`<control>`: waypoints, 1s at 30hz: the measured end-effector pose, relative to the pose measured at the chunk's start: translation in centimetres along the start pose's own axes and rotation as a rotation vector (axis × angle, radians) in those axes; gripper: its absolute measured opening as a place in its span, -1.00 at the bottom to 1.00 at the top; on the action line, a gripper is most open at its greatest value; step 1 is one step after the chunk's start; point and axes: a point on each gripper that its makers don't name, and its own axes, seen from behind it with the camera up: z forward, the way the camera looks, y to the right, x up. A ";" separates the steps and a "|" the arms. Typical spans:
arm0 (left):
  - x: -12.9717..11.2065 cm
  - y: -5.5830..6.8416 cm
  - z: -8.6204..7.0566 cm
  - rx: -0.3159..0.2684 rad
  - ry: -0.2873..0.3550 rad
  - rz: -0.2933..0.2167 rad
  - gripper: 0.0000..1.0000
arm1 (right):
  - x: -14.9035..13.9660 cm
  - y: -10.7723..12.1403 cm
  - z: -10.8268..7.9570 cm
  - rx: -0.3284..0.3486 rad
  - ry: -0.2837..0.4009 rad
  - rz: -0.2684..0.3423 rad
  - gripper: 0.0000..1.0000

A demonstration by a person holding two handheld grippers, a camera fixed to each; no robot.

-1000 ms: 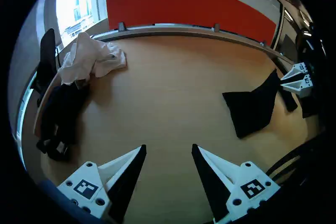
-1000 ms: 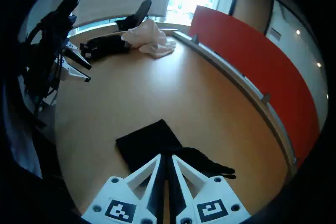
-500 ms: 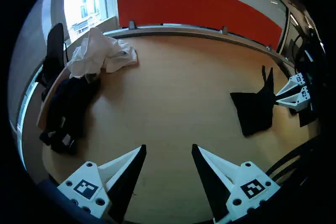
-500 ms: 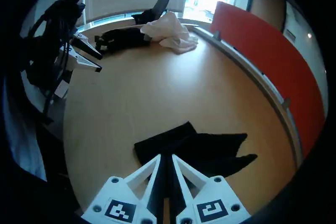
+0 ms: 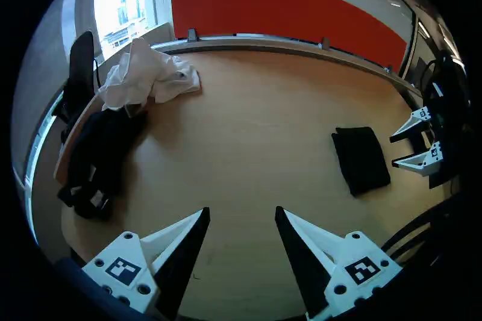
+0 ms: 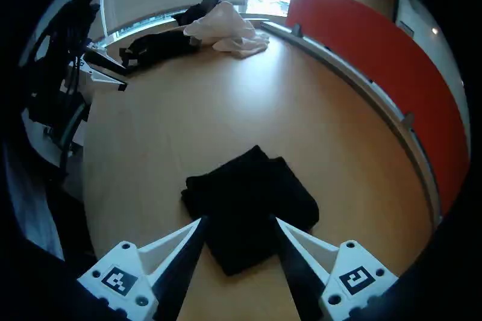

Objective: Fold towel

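In the left gripper view, a dark office chair (image 5: 77,77) stands at the far left, beyond the rim of the wooden table (image 5: 259,110). Just inside that edge lies a heap of dark fabric (image 5: 96,152), and touching its upper end sits a crumpled white cloth (image 5: 150,74), in the upper left of the frame. At bottom centre the left gripper (image 5: 241,212) has its fingers spread wide over bare wood, with nothing between them. A red partition (image 5: 283,11) runs along the table's far side across the top of the frame. To the right of centre lies the black towel (image 5: 361,159), folded into a compact oblong and flat on the table. Just beside it, at the right edge, is the right gripper (image 5: 393,152), its two white fingers parted and pointing at the towel's long side.

In the right gripper view, the other gripper shows small in the upper left, well apart from the towel. The dark heap and white cloth lie at top centre, and the partition curves down the right side. The towel sits just below the middle of the frame, folded in layers. The right gripper's own fingers rise from the bottom edge, wide apart and gripping nothing – their tips overlap the towel's near edge, though whether they touch the cloth is hard to tell.
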 end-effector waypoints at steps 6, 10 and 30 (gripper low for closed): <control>0.3 0.2 0.0 -0.003 0.003 0.007 0.59 | -1.6 0.1 -0.1 -0.008 -0.017 0.029 0.53; 0.5 0.3 0.1 -0.004 0.004 0.011 0.59 | -2.7 0.2 0.0 -0.012 -0.030 0.044 0.53; 0.9 1.3 0.4 -0.017 0.007 0.026 0.59 | -8.1 -0.7 0.7 -0.013 -0.109 0.086 0.51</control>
